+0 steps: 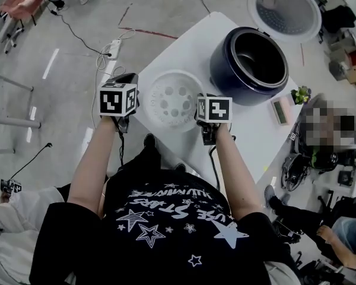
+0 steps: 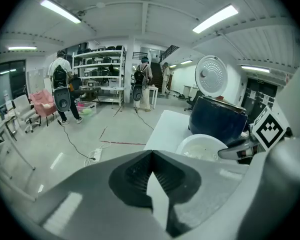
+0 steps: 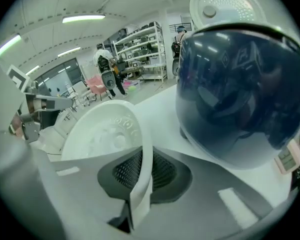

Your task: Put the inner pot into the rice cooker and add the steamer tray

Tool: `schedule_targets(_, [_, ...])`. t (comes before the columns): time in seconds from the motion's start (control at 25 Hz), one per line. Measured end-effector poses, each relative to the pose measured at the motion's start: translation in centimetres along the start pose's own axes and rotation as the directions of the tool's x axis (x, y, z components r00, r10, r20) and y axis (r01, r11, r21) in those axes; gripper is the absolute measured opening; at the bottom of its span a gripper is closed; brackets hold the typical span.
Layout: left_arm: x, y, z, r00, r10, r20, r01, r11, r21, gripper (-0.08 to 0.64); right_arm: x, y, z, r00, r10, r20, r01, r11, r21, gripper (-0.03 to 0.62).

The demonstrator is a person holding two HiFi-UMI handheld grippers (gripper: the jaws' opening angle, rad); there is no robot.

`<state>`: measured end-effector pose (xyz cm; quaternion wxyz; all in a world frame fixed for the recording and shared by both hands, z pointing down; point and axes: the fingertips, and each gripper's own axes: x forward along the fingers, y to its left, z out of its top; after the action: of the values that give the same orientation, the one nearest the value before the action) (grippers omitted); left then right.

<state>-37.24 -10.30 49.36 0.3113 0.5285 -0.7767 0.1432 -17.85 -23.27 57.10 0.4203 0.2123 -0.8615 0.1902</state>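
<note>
Round white steamer tray [image 1: 173, 100], holes across its floor, thin rim pinched in the right gripper [image 3: 140, 156], left gripper [image 2: 151, 155] closed on nothing

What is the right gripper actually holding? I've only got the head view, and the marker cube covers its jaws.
Observer: The right gripper view shows it: the right gripper has its jaws shut on the rim of the white steamer tray.
Operator: And the left one, also on the tray?
Observer: No. In the left gripper view the left gripper has its jaws together, and the tray lies off to their right, not between them.
Operator: Anything in those jaws?
Observer: A white sliver shows between them; I can't tell what it is.
</note>
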Motion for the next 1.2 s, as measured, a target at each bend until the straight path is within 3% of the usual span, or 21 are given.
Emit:
schedule_targets(0.4, [-2.2,-0.3,4.5,0.997,-0.02,0.073,0.018,1.0,0.025,0.002,-7.8,0.5,6.3,0.984,0.046,0.169,-0.058,0.996,0.065,0.051])
schedule_targets(0.76, [-0.6,-2.4,10.9,0.983,-0.119,0.141,0.107,0.99,0.089,0.002,-12.5,-1.7,11.0,0.961,0.021,0.274,-0.051,0.993,0.105,0.051])
schedule_targets(1.2, [2.2,-8.1,18.1,0.944,-0.273,0.184,0.24,0.954,0.182,0.002,-18.9,-7.9,15.4,0.925,-0.078,0.372,0.015,0.986,0.168,0.051])
